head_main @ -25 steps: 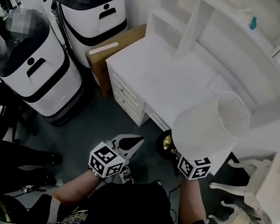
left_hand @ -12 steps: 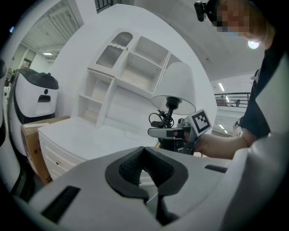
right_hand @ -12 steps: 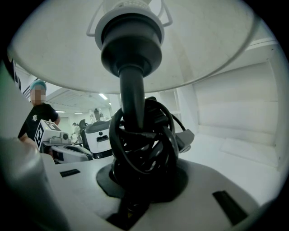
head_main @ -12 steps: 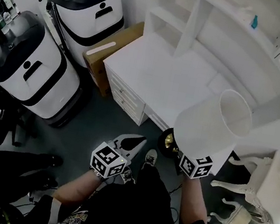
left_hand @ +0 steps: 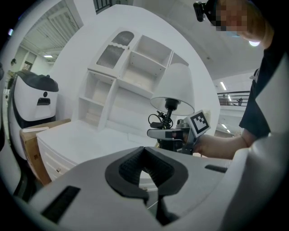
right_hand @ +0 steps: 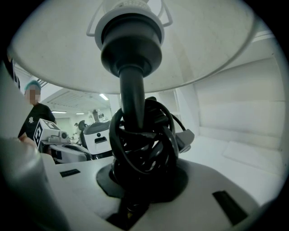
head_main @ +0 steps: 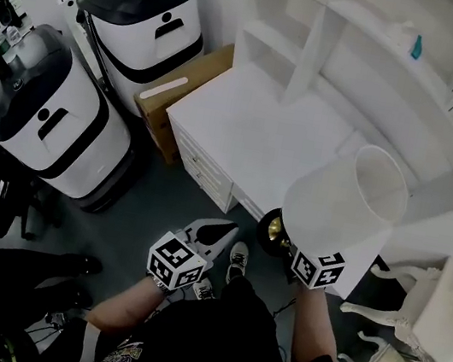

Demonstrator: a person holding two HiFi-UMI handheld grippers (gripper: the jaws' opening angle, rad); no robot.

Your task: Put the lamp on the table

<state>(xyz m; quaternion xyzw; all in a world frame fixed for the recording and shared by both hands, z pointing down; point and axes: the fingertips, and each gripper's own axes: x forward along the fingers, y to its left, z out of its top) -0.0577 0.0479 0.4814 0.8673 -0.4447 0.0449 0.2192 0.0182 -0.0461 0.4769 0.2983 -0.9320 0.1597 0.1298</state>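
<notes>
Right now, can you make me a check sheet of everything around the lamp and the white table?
Surface: white table, nothing seen on its top.
Job's things: lamp held up beside the table, not on it yet.
Clutter: small teal thing up on the shelving.
Grippers: right tongs shut on the lamp's stem; left tongs shut, empty.
Cables: black cord bundled round the lamp's stem.
Surroundings: white shelves, two white-and-black machines, cardboard box, white chair.
</notes>
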